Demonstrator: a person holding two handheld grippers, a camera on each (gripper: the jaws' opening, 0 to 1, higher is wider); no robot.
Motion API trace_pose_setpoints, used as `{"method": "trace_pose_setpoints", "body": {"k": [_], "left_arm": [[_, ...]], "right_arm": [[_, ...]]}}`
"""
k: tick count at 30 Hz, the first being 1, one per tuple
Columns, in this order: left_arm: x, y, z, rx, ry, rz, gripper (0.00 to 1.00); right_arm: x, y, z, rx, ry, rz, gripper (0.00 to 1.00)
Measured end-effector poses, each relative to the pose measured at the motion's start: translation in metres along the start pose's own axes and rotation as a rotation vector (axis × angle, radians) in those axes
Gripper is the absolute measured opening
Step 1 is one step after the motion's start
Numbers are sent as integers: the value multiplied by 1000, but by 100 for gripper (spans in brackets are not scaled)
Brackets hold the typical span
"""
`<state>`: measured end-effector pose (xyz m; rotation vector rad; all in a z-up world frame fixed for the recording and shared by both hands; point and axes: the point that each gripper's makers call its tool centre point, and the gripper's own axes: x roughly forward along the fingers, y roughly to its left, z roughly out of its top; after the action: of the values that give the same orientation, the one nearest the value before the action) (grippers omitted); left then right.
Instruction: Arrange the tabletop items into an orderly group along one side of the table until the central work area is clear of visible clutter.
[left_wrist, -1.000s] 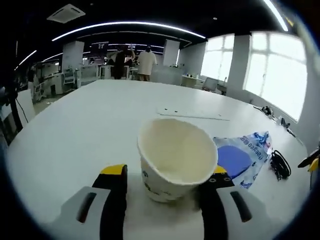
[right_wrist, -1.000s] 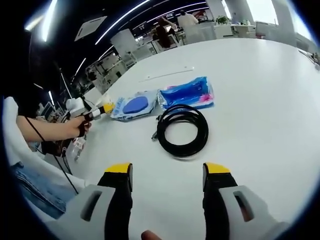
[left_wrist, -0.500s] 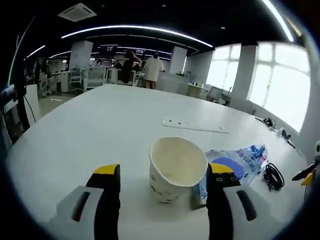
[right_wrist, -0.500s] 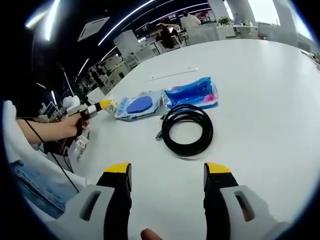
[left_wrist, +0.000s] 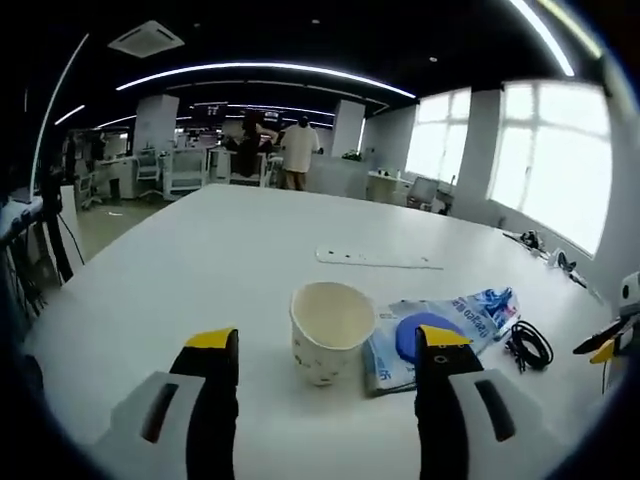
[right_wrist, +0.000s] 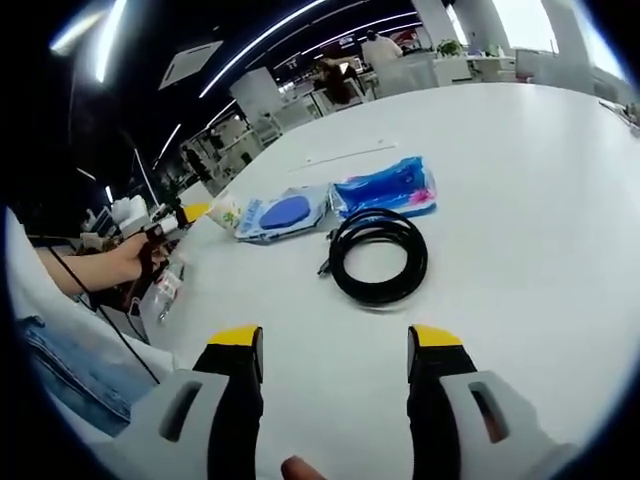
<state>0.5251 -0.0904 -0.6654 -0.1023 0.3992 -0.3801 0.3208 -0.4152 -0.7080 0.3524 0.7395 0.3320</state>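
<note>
tabletop items sit grouped near one side of the white table (right_wrist: 520, 200), largest first. in the right gripper view a coiled black cable (right_wrist: 379, 256) lies nearest the camera. just beyond it is a blue and pink packet (right_wrist: 388, 187), its near edge touching or just beside the coil. to the left of that packet lies a clear bag with a blue disc (right_wrist: 282, 212), and further left, at the table edge, a paper cup (right_wrist: 226, 210).

in the left gripper view the paper cup (left_wrist: 330, 332) stands upright and empty, with the clear bag (left_wrist: 440, 327) touching or just beside it on the right and the cable (left_wrist: 527, 345) further right.

the left gripper (left_wrist: 327, 350) has its jaws wide apart, holding nothing, the cup standing just beyond them. the right gripper (right_wrist: 337, 345) is likewise spread wide and empty over bare table, short of the cable. a hand (right_wrist: 125, 262) holds the left gripper at the left table edge.
</note>
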Motion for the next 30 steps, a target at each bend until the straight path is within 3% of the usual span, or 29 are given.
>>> {"method": "trace_pose_setpoints", "body": {"k": [10, 20, 24, 28, 30], "left_arm": [[-32, -1, 0, 23, -6, 14, 78], [-50, 5, -2, 20, -5, 56, 78], [-57, 7, -10, 16, 38, 74, 80], [-68, 12, -15, -14, 34, 111, 83], [-74, 13, -24, -60, 80, 135, 85]], "right_arm": [[-6, -6, -4, 49, -22, -16, 57], [-5, -6, -1, 42, -23, -12, 58], [-5, -8, -3, 52, -19, -16, 58], [-5, -9, -5, 56, -14, -19, 58], [-5, -9, -6, 58, -10, -20, 58]]}}
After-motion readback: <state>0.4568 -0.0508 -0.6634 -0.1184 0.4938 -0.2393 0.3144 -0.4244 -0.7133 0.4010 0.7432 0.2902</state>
